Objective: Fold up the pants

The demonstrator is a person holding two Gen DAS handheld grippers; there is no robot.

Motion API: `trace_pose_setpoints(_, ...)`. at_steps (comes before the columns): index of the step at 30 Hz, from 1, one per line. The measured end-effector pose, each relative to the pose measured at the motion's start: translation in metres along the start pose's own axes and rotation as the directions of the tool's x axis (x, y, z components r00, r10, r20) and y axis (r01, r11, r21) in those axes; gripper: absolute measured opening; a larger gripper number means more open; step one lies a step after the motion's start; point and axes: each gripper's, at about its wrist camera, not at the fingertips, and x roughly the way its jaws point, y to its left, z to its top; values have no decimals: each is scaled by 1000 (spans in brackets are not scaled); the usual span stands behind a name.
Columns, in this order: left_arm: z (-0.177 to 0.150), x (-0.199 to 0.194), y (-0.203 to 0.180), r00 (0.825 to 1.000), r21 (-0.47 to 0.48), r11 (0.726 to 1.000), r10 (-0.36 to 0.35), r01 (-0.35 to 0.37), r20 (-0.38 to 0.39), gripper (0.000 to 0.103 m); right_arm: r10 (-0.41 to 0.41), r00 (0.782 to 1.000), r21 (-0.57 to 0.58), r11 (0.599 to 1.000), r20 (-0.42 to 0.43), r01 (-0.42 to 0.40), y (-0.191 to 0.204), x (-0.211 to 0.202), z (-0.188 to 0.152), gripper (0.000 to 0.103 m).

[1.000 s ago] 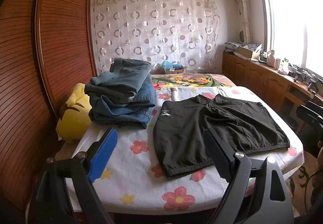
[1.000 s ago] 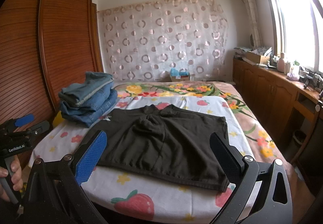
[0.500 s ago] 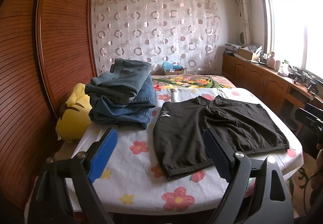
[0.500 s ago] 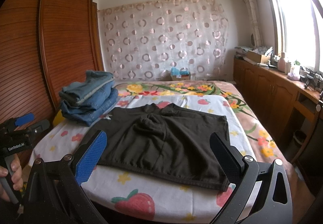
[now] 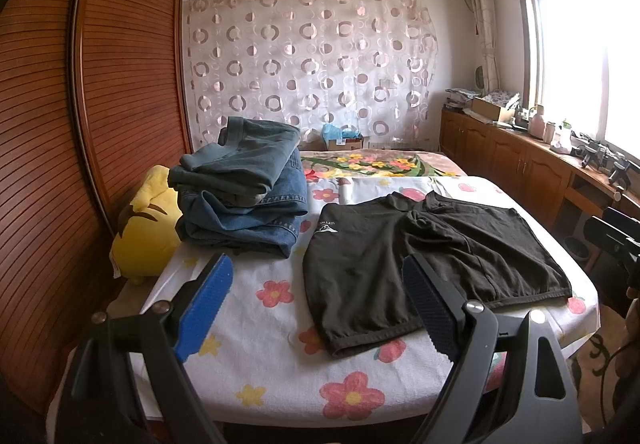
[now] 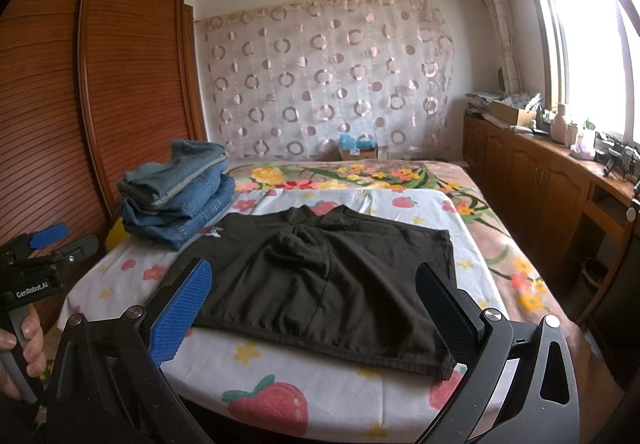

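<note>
Black shorts [image 5: 408,256] lie spread flat on the flowered bed sheet [image 5: 256,328], leg hems toward me. They also show in the right wrist view [image 6: 332,276]. My left gripper [image 5: 316,304] is open and empty, held above the near edge of the bed, in front of the left leg hem. My right gripper [image 6: 316,308] is open and empty, held above the near bed edge in front of the shorts. Neither gripper touches the cloth. The left gripper's body also shows at the left of the right wrist view [image 6: 36,268].
A stack of folded jeans [image 5: 244,184] sits at the left of the bed, with a yellow plush toy [image 5: 144,228] beside it. A wooden wardrobe [image 5: 60,124] stands on the left. Low wooden cabinets [image 5: 520,168] with clutter run under the window on the right.
Both views have shifted only slightly. The shorts lie as before and both grippers stay open.
</note>
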Motion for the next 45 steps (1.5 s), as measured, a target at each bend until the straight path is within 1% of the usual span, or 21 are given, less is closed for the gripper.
trace_pose_setpoints(32, -1, -2, 2, 1000, -4, 1000, -2, 2, -2, 88, -1, 1000, -1, 1000, -2, 1, 1, 2, 1, 103)
trace_pose_setpoints(34, -1, -2, 1, 1000, -4, 1000, -8, 8, -14, 88, -1, 1000, -2, 1000, -10, 1, 2, 6, 0, 103)
trace_pose_setpoints(37, -4, 2, -1, 999, -3, 1000, -21, 21, -40, 88, -4, 1000, 0, 1000, -21, 4, -4, -2, 2, 103)
trace_pose_setpoints(39, -8, 12, -3, 997, -2, 999, -43, 43, -62, 88, -5, 999, 3, 1000, -32, 6, -7, -2, 1, 103)
trace_pose_setpoints(42, -15, 27, -3, 994, -3, 998, -58, 58, -96, 88, -8, 999, 3, 1000, -42, 8, 1, 15, -9, 103)
trace_pose_setpoints(45, -21, 40, -2, 989, -7, 997, -76, 75, -126, 88, -12, 998, 4, 1000, -55, 13, -5, 18, -12, 103)
